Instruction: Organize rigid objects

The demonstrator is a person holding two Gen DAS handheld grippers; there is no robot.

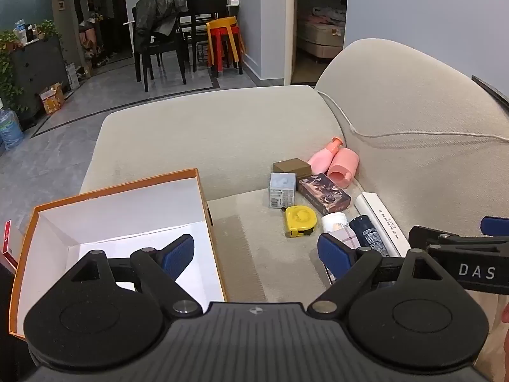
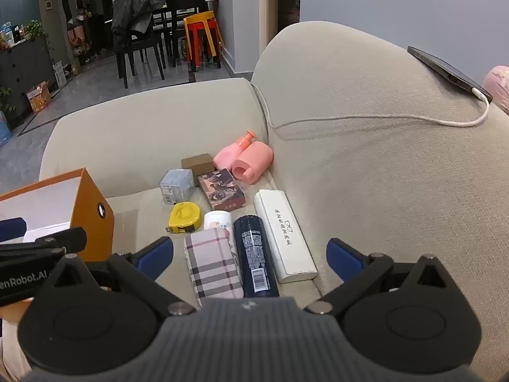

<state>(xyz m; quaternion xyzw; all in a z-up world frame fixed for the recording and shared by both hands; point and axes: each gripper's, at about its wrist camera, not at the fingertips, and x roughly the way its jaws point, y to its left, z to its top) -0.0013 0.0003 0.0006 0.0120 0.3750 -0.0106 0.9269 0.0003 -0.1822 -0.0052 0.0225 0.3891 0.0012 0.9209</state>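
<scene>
An open orange box (image 1: 203, 203) with a white inside stands on the sofa seat at the left; it also shows in the right wrist view (image 2: 92, 219). My left gripper (image 1: 256, 254) is open and empty, its left finger over the box. My right gripper (image 2: 251, 254) is open and empty, above a plaid case (image 2: 213, 264), a dark can (image 2: 254, 254) and a long white box (image 2: 283, 235). Further back lie a yellow tape measure (image 2: 185, 217), a white jar (image 2: 217, 219), a patterned card box (image 2: 221, 192), a pale cube box (image 2: 176, 185), a brown box (image 2: 197, 163) and two pink bottles (image 2: 245, 157).
The sofa backrest (image 2: 366, 159) rises on the right with a phone (image 2: 445, 73) and its white cable (image 2: 350, 117) on top. The armrest (image 1: 206, 127) closes the far side. Beyond it are floor, dark chairs (image 1: 159, 47) and stools (image 1: 224, 41).
</scene>
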